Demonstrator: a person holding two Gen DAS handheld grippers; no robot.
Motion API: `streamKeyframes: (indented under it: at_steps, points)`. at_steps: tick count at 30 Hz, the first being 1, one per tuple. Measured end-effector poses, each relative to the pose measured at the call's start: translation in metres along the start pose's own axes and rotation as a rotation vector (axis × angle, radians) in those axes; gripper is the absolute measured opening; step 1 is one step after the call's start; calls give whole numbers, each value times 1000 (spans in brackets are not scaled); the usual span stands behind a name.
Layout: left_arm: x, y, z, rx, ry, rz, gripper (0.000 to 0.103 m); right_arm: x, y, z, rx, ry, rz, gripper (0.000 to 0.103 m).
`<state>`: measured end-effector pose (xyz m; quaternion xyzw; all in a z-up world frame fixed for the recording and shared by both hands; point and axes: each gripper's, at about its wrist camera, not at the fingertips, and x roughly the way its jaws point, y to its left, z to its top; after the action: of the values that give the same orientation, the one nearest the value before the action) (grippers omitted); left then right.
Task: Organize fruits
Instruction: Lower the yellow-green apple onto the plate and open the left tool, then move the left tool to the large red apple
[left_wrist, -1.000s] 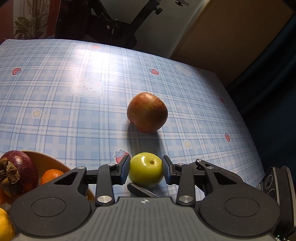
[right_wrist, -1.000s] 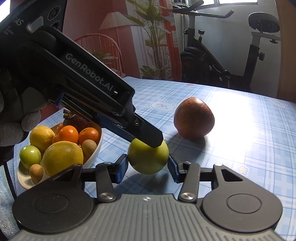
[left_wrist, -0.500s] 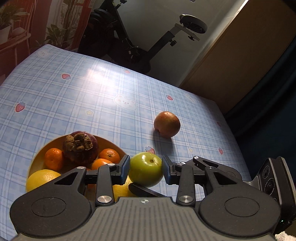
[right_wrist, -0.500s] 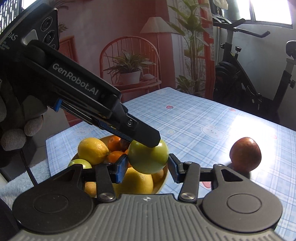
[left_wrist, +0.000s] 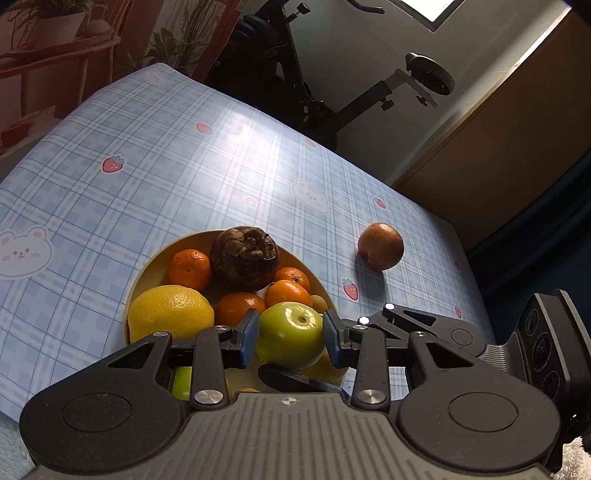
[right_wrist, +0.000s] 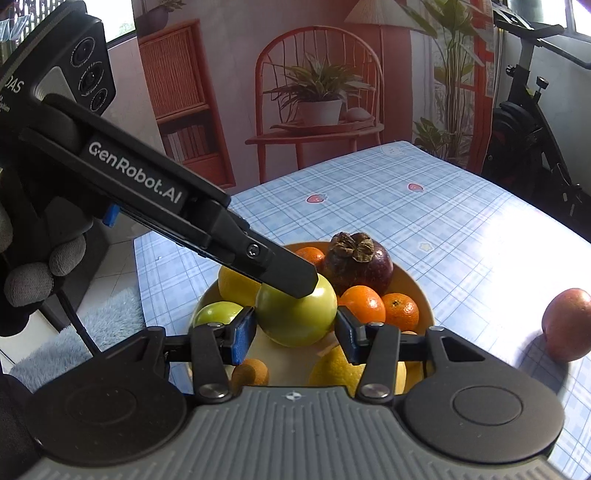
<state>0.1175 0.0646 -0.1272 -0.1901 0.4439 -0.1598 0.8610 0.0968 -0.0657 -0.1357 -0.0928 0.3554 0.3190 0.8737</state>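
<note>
Blue plaid cloth with bears and strawberries covers the table (left_wrist: 155, 173), and an exercise bike stands behind it at the top of the left wrist view. Both grippers are clamped on one green apple (left_wrist: 290, 339): the left gripper (left_wrist: 290, 341) pinches it from its two sides, and the right gripper (right_wrist: 295, 326) grips the same fruit crosswise, one left finger lying across the apple's top in the right wrist view. The apple hangs over the near part of the yellow bowl (left_wrist: 184, 242), above a lemon (left_wrist: 170, 314), several mandarins (left_wrist: 190, 268) and a dark mangosteen (left_wrist: 243, 258).

A second ago the apple sat low over the bare cloth, right in front of the red apple (left_wrist: 380, 246), with only the bowl's edge showing at lower left. Now the bowl fills the middle of both views, and the red apple has shrunk away to the right, well apart on the cloth. The grip on the green apple looks the same throughout. A gloved hand (right_wrist: 29, 273) holds the left gripper's handle at the left edge of the right wrist view.
</note>
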Motion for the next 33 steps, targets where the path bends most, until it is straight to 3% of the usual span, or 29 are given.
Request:
streamKeyframes:
  at_steps: [8,14,27,33]
  points:
    - [-2,20,-5,-42,18,8,39,22,11,0,-44,67,8,50]
    - [-4,24,-4,-53,8,8,39,20,10,-1,-24,71,14,50]
    - [-11,24,-2,-76,-44,51,39,11,11,-8,-12,69,25,51]
    - [-10,19,0,-69,-53,63,39,-2,8,-10,17,17,14,51]
